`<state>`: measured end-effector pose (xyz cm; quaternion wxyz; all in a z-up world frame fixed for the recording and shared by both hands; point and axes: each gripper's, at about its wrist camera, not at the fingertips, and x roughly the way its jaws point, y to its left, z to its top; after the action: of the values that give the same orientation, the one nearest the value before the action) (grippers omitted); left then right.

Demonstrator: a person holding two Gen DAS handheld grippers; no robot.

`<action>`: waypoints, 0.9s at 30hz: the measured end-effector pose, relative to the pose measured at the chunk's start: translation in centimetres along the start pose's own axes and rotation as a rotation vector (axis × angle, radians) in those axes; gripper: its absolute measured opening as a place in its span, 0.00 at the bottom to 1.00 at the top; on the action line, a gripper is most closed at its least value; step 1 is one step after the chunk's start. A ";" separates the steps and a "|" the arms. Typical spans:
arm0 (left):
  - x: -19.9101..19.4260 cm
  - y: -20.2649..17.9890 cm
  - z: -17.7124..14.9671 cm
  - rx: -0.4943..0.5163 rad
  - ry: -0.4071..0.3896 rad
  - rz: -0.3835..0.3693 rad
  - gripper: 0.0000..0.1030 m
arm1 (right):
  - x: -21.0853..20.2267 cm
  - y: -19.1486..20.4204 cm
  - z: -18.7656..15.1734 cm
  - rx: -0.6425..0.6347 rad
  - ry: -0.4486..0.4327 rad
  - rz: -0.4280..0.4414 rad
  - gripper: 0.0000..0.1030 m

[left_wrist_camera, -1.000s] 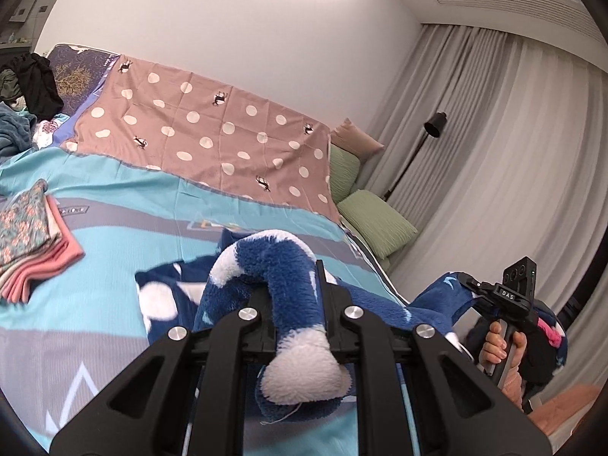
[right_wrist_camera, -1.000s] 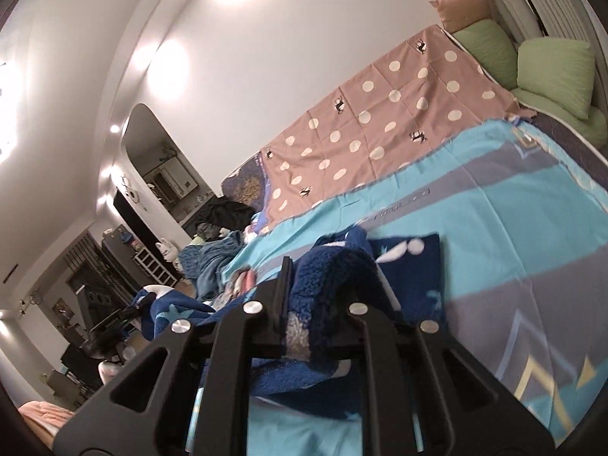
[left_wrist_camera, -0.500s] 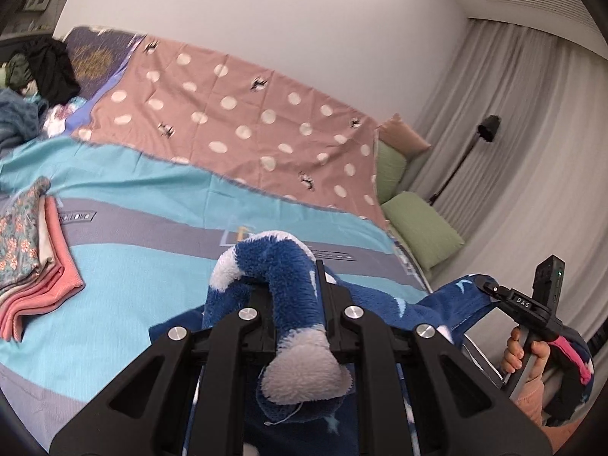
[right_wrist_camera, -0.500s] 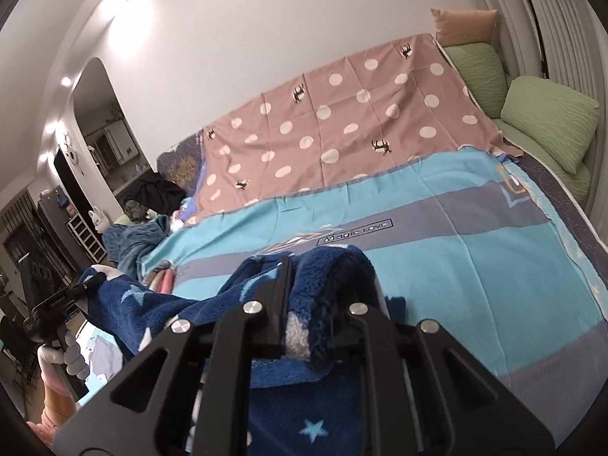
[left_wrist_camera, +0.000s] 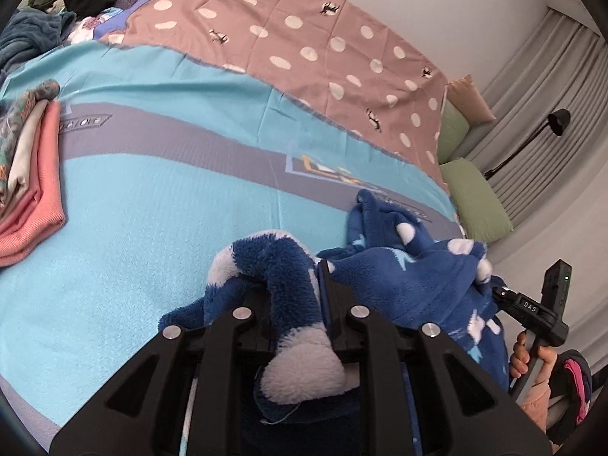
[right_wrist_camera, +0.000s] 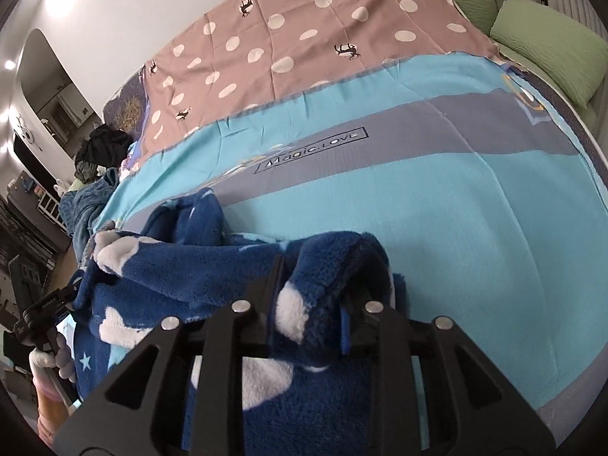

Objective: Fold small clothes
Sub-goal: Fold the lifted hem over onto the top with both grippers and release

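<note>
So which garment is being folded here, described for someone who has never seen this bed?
Start at the turquoise-and-grey bedspread. At its near edge lies the fleece garment, with both grippers at it. Unlike the flat pink-and-floral stack, it is fluffy navy with white spots and pale stars.

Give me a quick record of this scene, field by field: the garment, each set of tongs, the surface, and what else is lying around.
garment: blue fleece piece with white spots, bunched on the bed, not yet flat
left tongs: jaws have just been opening, a fleece fold between them
right tongs: jaws have just been opening, a fleece fold between them
surface: turquoise and grey bedsheet
behind it: pink dotted sheet
folded stack: pink and floral clothes, at the left in the left wrist view
pillows: green, at the bed's far end
</note>
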<state>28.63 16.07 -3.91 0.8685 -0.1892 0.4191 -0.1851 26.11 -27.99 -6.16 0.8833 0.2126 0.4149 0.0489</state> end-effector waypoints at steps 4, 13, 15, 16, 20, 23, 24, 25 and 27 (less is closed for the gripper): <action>-2.0 -1.4 -0.1 0.026 -0.021 -0.021 0.30 | -2.4 1.1 -0.6 -0.016 -0.015 0.063 0.40; -5.8 -4.7 -3.1 0.156 -0.034 -0.060 0.33 | -3.4 8.4 -5.3 -0.398 0.110 0.027 0.41; -6.4 -5.2 -3.9 0.186 -0.023 -0.085 0.33 | -2.4 9.7 -6.3 -0.474 0.138 -0.009 0.42; -6.5 -5.6 -4.3 0.208 -0.006 -0.106 0.33 | -1.9 10.2 -6.5 -0.499 0.141 -0.028 0.46; -4.3 -7.3 -5.8 0.269 0.138 -0.184 0.33 | -0.2 11.1 -5.8 -0.506 0.158 -0.051 0.48; -0.9 -8.1 -6.5 0.277 0.224 -0.182 0.33 | 1.4 11.6 -4.4 -0.491 0.159 -0.059 0.48; 0.1 -8.3 -6.1 0.283 0.224 -0.167 0.33 | 1.8 11.9 -3.5 -0.480 0.139 -0.061 0.48; 0.5 -8.3 -5.7 0.281 0.216 -0.161 0.34 | 2.0 11.9 -2.7 -0.471 0.110 -0.065 0.46; 1.8 -8.0 -3.5 0.270 0.170 -0.124 0.37 | 2.4 11.7 -0.7 -0.445 0.011 -0.097 0.46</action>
<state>25.62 7.73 -3.26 0.8343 -0.0800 0.4501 -0.3082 28.19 -16.51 -3.36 0.9075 -0.0079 0.4085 0.0980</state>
